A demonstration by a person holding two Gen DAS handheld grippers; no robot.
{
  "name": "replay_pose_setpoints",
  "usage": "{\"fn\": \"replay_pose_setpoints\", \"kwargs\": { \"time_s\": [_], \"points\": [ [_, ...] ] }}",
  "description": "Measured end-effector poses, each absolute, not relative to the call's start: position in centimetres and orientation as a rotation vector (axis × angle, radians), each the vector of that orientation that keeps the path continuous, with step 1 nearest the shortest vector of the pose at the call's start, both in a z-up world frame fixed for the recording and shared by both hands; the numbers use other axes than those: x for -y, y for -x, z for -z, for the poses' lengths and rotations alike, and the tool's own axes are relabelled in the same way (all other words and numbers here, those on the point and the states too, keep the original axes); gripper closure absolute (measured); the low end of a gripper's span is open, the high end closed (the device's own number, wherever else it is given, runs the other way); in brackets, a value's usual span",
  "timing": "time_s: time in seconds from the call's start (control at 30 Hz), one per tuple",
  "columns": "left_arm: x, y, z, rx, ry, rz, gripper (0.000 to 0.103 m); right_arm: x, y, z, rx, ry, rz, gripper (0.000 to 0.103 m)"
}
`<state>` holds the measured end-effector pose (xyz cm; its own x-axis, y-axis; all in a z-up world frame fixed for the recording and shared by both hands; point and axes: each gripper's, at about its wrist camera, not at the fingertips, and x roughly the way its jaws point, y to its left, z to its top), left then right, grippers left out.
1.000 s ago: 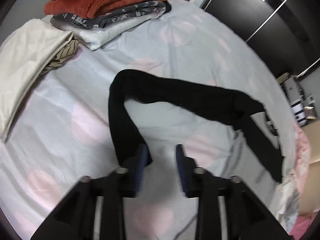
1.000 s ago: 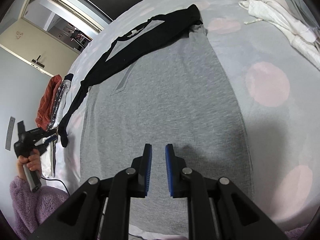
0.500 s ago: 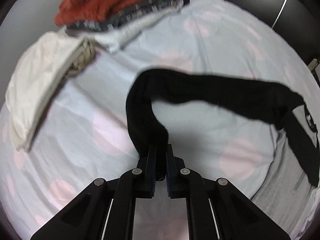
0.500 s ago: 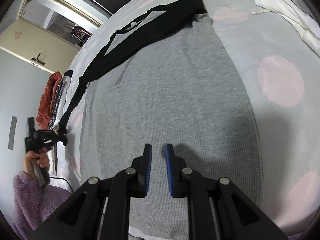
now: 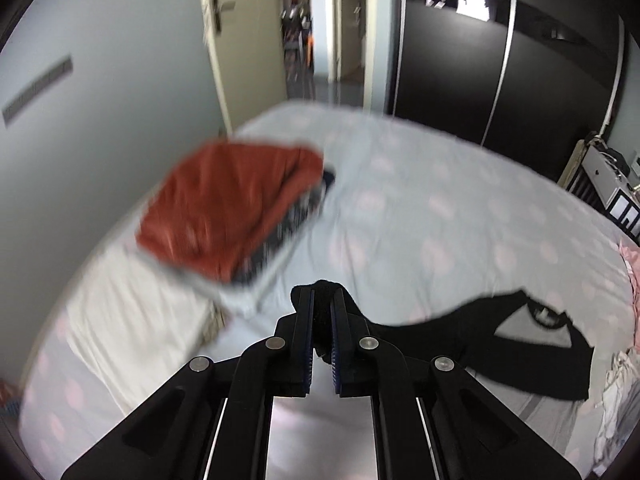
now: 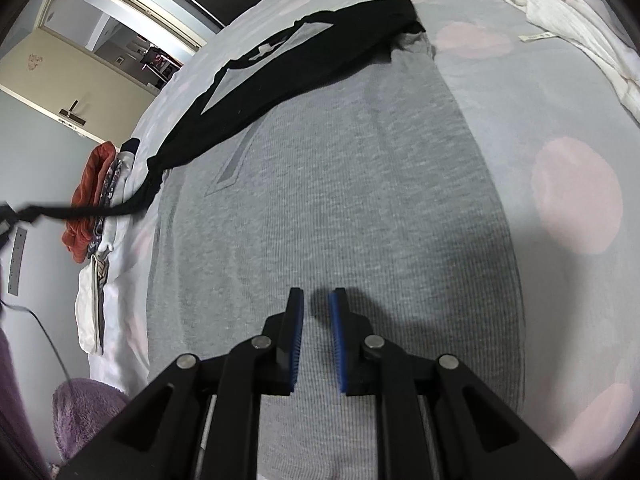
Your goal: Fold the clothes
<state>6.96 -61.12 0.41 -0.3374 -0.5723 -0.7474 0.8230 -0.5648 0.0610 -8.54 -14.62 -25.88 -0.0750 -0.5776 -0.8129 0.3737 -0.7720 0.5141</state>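
Observation:
A grey shirt with black sleeves lies spread on the bed. My left gripper is shut on the cuff of the black sleeve, which is lifted off the bed and trails to the right toward the collar. From the right wrist view that sleeve stretches taut to the left edge. My right gripper hovers over the grey body near the hem, its fingers slightly apart with nothing between them.
A stack of folded clothes topped by a rust-red one sits at the bed's left, with a cream piece beside it. White garments lie at the far right. A purple fleece sleeve is at lower left.
My left gripper closed on the sleeve cuff and has raised it up off the bed, pulling the sleeve straight. The right gripper has stayed over the grey body.

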Motion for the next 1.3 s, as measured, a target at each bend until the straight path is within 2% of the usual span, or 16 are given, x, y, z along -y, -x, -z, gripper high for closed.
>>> {"fn": "replay_pose_setpoints", "kwargs": {
  "time_s": [0.23, 0.57, 0.83, 1.0, 1.3],
  "points": [
    [57.8, -2.2, -6.6, -0.279, -0.887, 2.149, 0.096, 14.9, 9.1, 26.3, 0.235, -1.566, 1.901, 0.089],
    [46.5, 7.3, -7.8, -0.091, -0.957, 2.460, 0.096, 14.8, 9.3, 25.7, 0.233, -1.542, 1.936, 0.089],
    [37.3, 16.4, -1.9, 0.079, -1.184, 2.587, 0.096, 12.3, 10.8, 23.9, 0.192, -1.516, 2.257, 0.089],
    [31.6, 20.9, 3.2, 0.211, -1.348, 2.601, 0.096, 11.7, 11.7, 23.9, 0.098, -1.554, 2.382, 0.089],
    [25.1, 26.5, 12.7, 0.296, -1.631, 2.571, 0.095, 10.9, 12.9, 24.7, 0.141, -1.583, 2.383, 0.089]
  ]
}}
